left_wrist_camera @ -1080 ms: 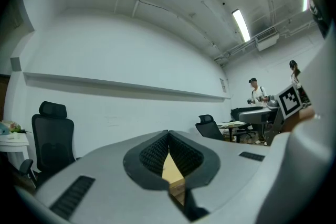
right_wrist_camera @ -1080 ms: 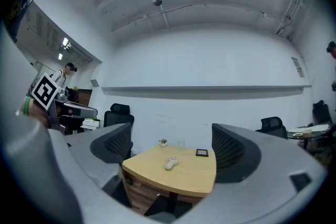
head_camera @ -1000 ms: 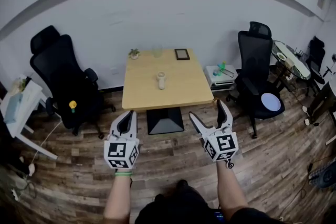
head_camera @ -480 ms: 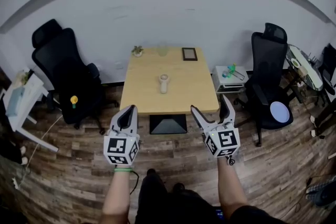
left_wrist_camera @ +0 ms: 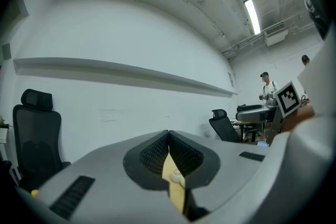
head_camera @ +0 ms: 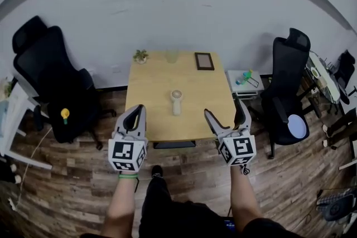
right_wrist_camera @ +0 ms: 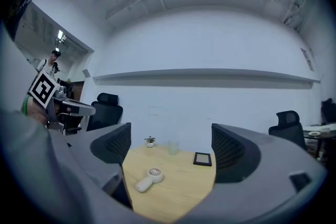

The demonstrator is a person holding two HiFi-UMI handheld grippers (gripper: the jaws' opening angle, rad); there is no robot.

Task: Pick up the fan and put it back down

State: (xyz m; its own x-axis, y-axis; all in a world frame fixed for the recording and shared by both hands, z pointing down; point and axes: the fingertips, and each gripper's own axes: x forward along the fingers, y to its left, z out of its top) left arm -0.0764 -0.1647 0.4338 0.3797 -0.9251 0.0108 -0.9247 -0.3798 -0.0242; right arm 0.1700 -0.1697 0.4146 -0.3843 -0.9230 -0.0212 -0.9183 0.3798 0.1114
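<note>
Fan (head_camera: pixel 176 102): flat, middle of table (head_camera: pixel 146 86), handle toward near edge — easy reach.
Right gripper (head_camera: pixel 223 110): jaws wide apart, empty — likely readied for pick.
Left gripper (head_camera: pixel 136 113): jaws together, empty.

Soft, even indoor light; a ceiling strip lamp (left_wrist_camera: pixel 252 14) glares in the left gripper view. Fisheye distortion bends edges; corners vignette dark.

Grey left gripper (head_camera: pixel 140 108) and right gripper (head_camera: pixel 223 108) carry black-and-white marker cubes (head_camera: pixel 128 154).
</note>
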